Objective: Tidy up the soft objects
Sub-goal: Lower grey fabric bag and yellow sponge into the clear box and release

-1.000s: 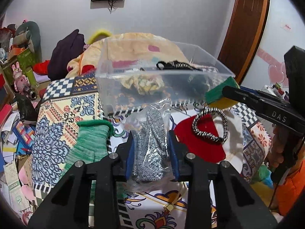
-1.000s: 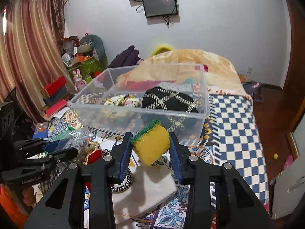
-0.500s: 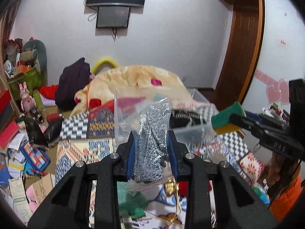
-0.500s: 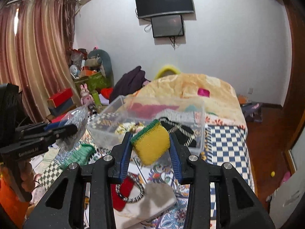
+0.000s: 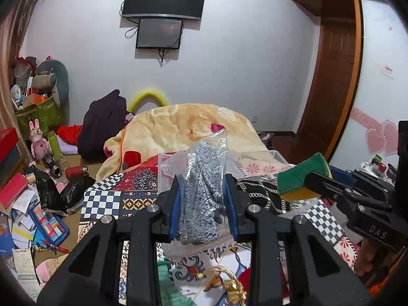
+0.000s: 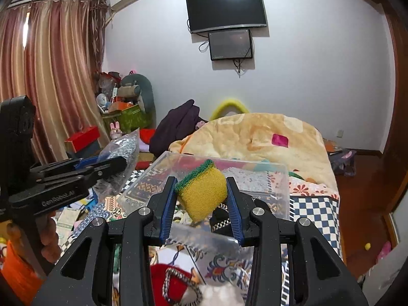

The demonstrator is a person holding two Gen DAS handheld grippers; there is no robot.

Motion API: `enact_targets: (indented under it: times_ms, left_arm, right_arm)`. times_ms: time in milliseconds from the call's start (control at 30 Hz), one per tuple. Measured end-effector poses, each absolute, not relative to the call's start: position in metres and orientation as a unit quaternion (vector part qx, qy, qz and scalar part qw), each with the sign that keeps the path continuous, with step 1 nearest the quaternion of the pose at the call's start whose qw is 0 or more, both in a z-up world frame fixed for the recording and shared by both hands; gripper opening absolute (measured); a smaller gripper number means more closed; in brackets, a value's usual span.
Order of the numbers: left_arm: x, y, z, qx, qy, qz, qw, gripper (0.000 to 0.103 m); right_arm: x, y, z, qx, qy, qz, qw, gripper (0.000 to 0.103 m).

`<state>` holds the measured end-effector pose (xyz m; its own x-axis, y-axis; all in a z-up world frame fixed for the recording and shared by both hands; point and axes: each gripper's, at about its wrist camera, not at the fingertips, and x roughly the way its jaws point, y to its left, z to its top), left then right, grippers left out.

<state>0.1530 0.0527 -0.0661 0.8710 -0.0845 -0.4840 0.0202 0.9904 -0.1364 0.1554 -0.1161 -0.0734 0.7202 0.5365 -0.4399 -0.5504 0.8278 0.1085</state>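
Observation:
My left gripper (image 5: 202, 199) is shut on a clear plastic bag of grey speckled knit (image 5: 204, 191), held up in the air in front of the clear plastic bin (image 5: 276, 156). My right gripper (image 6: 201, 199) is shut on a yellow sponge with a green scrub layer (image 6: 202, 193), held above the near wall of the bin (image 6: 201, 238). The sponge also shows at the right of the left wrist view (image 5: 302, 176), and the bag at the left of the right wrist view (image 6: 122, 148). A black patterned cloth (image 5: 265, 197) lies in the bin.
The bin rests on a patterned bedspread (image 5: 102, 204). A red cloth with a braided ring (image 6: 176, 285) and a white cloth (image 6: 219, 295) lie below my right gripper. A green knit piece (image 5: 168, 288) lies below my left. A peach blanket (image 6: 255, 140) is heaped behind; clutter covers the floor at left.
Both grippers have risen and tilted up with their loads; the bin and bedspread have dropped lower in both views and more wall shows.

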Motion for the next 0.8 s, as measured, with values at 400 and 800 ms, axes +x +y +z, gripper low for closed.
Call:
enact_targets:
  times_ms: [400,800]
  left_arm:
    - [0.205,0.053,-0.103,-0.080,0.319,-0.025,0.944,0.031]
    - [0.211,0.046,-0.117,-0.060,0.342,-0.028,0.937,0.031]
  right_arm:
    - [0.194,-0.093,-0.102,-0.015,0.299,0.290,0.909,0.035]
    - [0.199,-0.087,-0.126,-0.028,0.349,0.291,0.890,0.037]
